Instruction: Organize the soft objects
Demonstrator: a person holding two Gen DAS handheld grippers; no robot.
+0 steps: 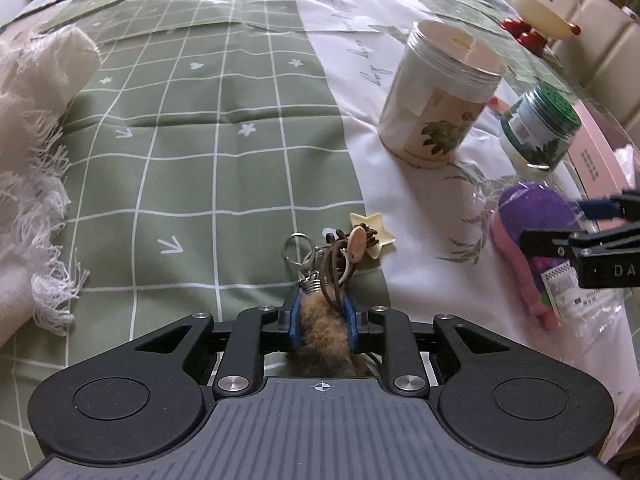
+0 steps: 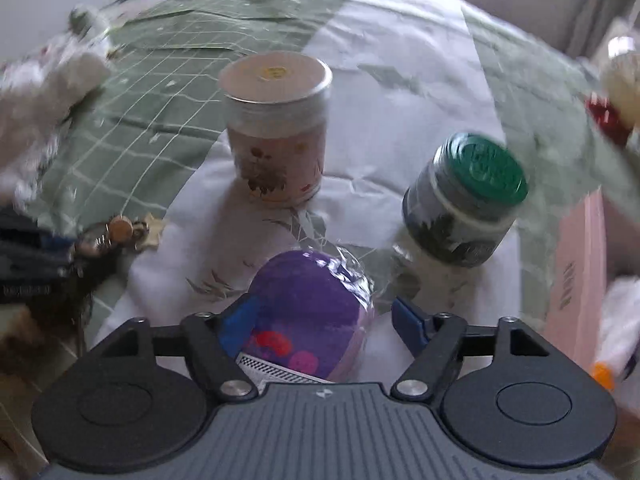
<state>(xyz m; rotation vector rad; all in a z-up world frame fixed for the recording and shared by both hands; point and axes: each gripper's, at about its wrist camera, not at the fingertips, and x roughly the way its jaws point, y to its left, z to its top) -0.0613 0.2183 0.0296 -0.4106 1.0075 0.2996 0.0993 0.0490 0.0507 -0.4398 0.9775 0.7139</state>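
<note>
Brown furry keychain (image 1: pixel 322 320) pinched between the blue pads of the left tool (image 1: pixel 321 314), nearly closed on the fur, with key rings, dark cords and a small shell-like disc spilling forward onto the green gridded tablecloth (image 1: pixel 200 140) of the counter. Just beyond the cords, a cream star-shaped dish (image 1: pixel 380 226), lying where the green cloth meets the white panel. Off toward the counter's right edge, a purple and pink plush toy (image 2: pixel 308 312) in clear crinkly wrapping, sitting on the white panel between the fingers of the right tool (image 2: pixel 320 320); jaws spread wide, the left pad close against the wrapping, the right pad clearly apart from it, so no grip. Right wrist view blurred. Farther in from the plush, a tall cream jar (image 1: pixel 438 92) with a silver lid, upright, and beside it nearer the right edge a smaller jar with a green lid (image 1: pixel 538 124). Pink box (image 2: pixel 580 264) along the right edge. White fringed fabric (image 1: pixel 32 152) heaped along the left edge. Round cream toy with red parts (image 1: pixel 542 4) at the far right corner.
</note>
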